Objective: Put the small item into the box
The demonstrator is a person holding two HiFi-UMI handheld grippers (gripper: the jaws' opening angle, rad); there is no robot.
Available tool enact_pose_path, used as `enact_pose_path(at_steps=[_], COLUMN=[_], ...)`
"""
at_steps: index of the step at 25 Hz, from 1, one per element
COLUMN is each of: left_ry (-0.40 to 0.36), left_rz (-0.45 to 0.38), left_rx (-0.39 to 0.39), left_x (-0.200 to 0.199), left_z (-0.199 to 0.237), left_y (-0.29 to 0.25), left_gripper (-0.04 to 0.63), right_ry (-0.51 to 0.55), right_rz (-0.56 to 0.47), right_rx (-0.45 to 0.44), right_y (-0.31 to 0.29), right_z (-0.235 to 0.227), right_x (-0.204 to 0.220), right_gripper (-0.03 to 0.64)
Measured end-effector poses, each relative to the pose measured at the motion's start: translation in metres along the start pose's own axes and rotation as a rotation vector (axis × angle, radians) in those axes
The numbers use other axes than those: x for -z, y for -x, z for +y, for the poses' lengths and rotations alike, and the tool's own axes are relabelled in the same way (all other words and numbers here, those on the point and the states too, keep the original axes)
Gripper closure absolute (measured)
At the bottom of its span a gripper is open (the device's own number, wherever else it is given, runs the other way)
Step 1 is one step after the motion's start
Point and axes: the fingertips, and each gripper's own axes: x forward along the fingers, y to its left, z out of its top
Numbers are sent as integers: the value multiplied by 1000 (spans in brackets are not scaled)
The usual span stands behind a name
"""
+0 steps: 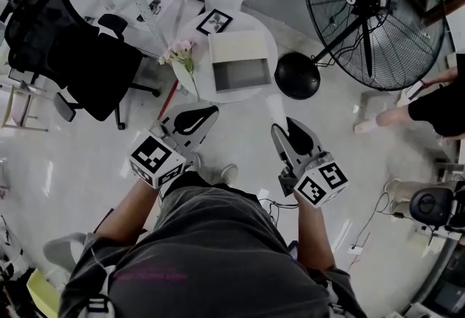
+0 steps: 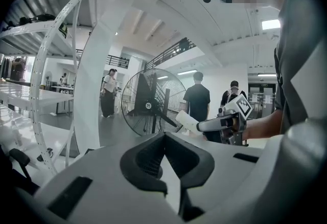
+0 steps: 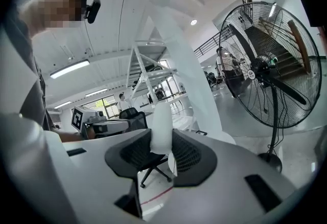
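Right gripper view showed plainly what the head view barely gave: the right gripper (image 3: 163, 140) clamped on the small white item (image 3: 163, 125), which sat between its jaws and jutted past their tips. Left gripper view showed the left gripper (image 2: 164, 137) with its tips closed together on nothing, and, at the right of the frame, the other gripper with that item sticking out of it. Only the head view showed the box (image 1: 238, 48), open on the round table (image 1: 267, 44) at upper centre, well apart from the held item, with pink flowers (image 1: 178, 51) and a picture frame (image 1: 214, 21) beside it. Farther off stood a fan (image 1: 374, 11); its hub badge was too small to read.
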Motion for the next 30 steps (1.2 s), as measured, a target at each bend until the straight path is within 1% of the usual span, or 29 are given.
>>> enact_pose_path(at_steps=[8,15,24,30], left_ry=[-17,-24,11,27], left_rz=[13,15,15,9], left_rx=[-16,-18,-16,-9], left_x=[0,-2,9,10], left_z=[-30,-38,-19,15], left_y=[-15,-21,-27,-33], left_gripper=[580,580,580,580], right_ry=[-9,-16,-17,-12], right_rz=[-7,-15,7,19], right_rx=[-17,-9,1,9], right_y=[30,41,25,-7], right_z=[-19,-29,-37,-43], right_x=[2,4,5,-2], right_gripper=[480,480,480,480])
